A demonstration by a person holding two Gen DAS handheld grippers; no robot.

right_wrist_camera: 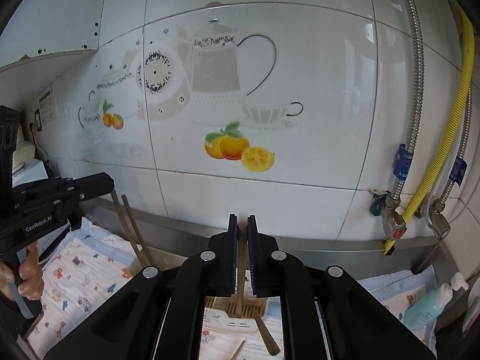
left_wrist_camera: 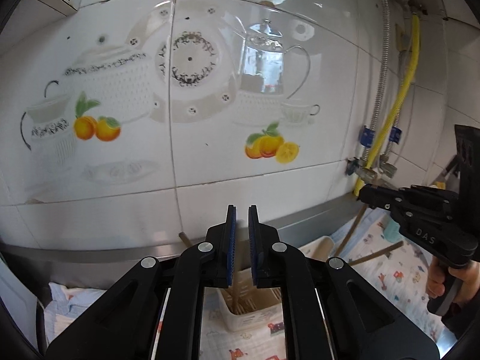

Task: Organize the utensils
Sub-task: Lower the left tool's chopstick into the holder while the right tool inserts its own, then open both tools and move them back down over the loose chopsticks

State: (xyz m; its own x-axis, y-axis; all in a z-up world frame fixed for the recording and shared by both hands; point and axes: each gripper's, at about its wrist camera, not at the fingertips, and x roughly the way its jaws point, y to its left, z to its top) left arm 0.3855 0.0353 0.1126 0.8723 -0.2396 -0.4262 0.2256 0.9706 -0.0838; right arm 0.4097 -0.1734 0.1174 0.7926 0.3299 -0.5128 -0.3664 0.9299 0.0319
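1. Landmark: cream rectangular plastic utensil holder with slotted insert (right_wrist_camera: 235, 310), standing on the counter, directly below both grippers.
2. Right gripper (right_wrist_camera: 241, 228): jaws nearly together, clamped on a brown wooden chopstick (right_wrist_camera: 241, 273) held upright, lower end at or in the holder's slots. Judgement: mid-insertion.
3. Left gripper (left_wrist_camera: 241, 222): jaws slightly apart, above the holder (left_wrist_camera: 246, 315). A second brown chopstick (left_wrist_camera: 237, 294) rises from the holder into the gap between the fingers; can't tell whether it's pinched or just released.
4. Done: at least two chopsticks (right_wrist_camera: 129, 228) lean in what looks like another holder to the left, near the wall; its body is mostly hidden.
5. Left to do: one dark wooden utensil handle (right_wrist_camera: 268, 339) and one thin stick (right_wrist_camera: 237, 351) lie loose on the cloth in front of the holder. Judgement: task is partway through.
6. Surface: steel counter covered by a white quilted cloth with cartoon print (right_wrist_camera: 78, 279).
7. Room: kitchen, glossy white wall tiles with teapot-and-orange decals (right_wrist_camera: 231, 147) behind the holder; yellow corrugated gas hose (right_wrist_camera: 444, 138) and braided steel hoses with valves to its right; a teal bottle with white cap (right_wrist_camera: 426, 303) at far right.
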